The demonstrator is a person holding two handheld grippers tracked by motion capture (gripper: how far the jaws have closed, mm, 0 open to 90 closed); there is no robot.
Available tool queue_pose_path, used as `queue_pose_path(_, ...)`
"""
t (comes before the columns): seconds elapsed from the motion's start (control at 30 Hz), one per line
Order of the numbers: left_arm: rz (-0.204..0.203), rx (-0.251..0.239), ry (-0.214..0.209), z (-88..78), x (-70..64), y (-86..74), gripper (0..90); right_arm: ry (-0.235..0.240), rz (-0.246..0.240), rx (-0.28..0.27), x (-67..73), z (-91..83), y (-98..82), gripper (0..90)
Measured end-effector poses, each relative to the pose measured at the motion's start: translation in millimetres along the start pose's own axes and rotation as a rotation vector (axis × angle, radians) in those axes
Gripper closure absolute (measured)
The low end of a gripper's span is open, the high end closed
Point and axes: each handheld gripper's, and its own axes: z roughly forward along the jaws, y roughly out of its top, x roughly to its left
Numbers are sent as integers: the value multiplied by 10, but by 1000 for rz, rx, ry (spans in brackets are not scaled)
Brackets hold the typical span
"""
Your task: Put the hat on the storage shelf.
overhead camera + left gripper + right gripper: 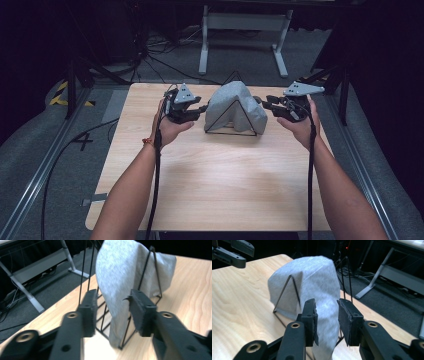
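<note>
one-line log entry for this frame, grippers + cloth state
left gripper: open, at cloth edge | right gripper: open, at other edge | grey cloth: draped over black wire rack | table: rack standing on it

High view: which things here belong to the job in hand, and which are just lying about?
Part of the job:
- grey cloth draped over the rack
- black wire rack
- left tongs, open at the cloth's edge
- right tongs, open at the other edge

Lying about:
- white table frame on the floor
- floor cables
</note>
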Motion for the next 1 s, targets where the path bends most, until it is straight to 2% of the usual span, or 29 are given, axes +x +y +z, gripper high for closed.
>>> queue_pose_path(0.07,16,16,5,-64,-43,-49,524,6,-2,8,20,-53,-46,655)
queue_pose_path(0.1,16,27,3,-91,-65,-78,478,-2,-17,18,42,-107,-91,613)
queue_pose_path(0.2,35,56,1,-187,-138,-179,440,3,-14,25,53,-163,-143,580)
queue_pose_path(0.23,21,55,-4,-223,-161,-220,423,2,-21,32,58,-202,-182,554)
queue_pose_path(0.27,25,59,-9,-252,-167,-251,399,0,-29,47,64,-236,-216,535)
queue_pose_path(0.43,44,137,-1,-397,-258,-467,309,-25,-32,72,82,-413,-439,478)
queue_pose_path(0.53,54,173,6,-487,-306,-617,284,-24,-26,91,94,-491,-585,451)
queue_pose_path(0.6,46,194,13,-535,-335,-713,262,-44,-24,123,125,-568,-764,433)
queue_pose_path(0.67,47,209,8,-579,-365,-807,254,-43,-21,128,134,-587,-808,430)
queue_pose_path(0.83,50,276,0,-679,-420,-1091,223,-55,-21,175,185,-708,-1092,397)
queue_pose_path(0.97,64,341,11,-746,-445,-1304,211,-63,8,196,191,-807,-1317,389)
queue_pose_path(1.0,57,344,11,-760,-447,-1337,208,-65,27,212,188,-846,-1425,383)
